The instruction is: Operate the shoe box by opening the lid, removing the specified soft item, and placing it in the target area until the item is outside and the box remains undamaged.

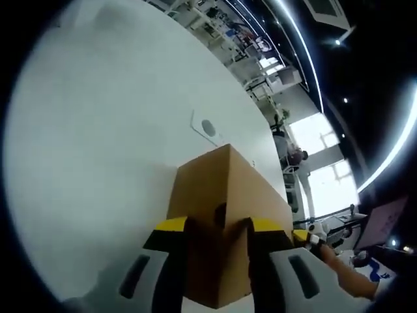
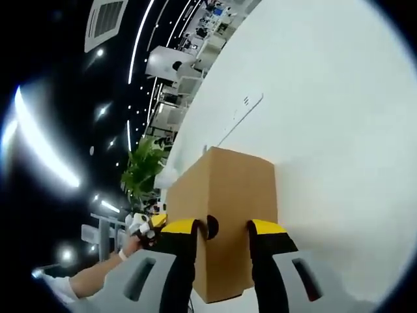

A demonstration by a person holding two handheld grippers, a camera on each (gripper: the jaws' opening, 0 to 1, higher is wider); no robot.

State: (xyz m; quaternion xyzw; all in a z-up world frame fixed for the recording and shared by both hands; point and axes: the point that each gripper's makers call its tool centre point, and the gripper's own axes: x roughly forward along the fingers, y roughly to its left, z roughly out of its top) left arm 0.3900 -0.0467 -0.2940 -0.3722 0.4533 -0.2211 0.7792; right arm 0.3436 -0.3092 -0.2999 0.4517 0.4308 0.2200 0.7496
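A brown cardboard shoe box point(image 1: 228, 182) with its lid down lies against the white table point(image 1: 98, 130). My left gripper point(image 1: 218, 228) has its yellow-tipped jaws pressed on either side of the box's near end, around a dark finger hole. From the opposite end, my right gripper point(image 2: 221, 228) clamps the shoe box point(image 2: 238, 182) the same way, beside a round hole. The right gripper point(image 1: 306, 238) shows past the box's right edge, and the left gripper point(image 2: 151, 225) peeks out at the box's left. Whatever is inside is hidden.
A flush cover plate point(image 1: 207, 127) with a round socket is set into the white table point(image 2: 339, 130) beyond the box. A person's arm point(image 2: 98, 274) reaches in. A green plant point(image 2: 143, 166), desks point(image 1: 260, 59) and bright windows point(image 1: 313, 137) lie past the table edge.
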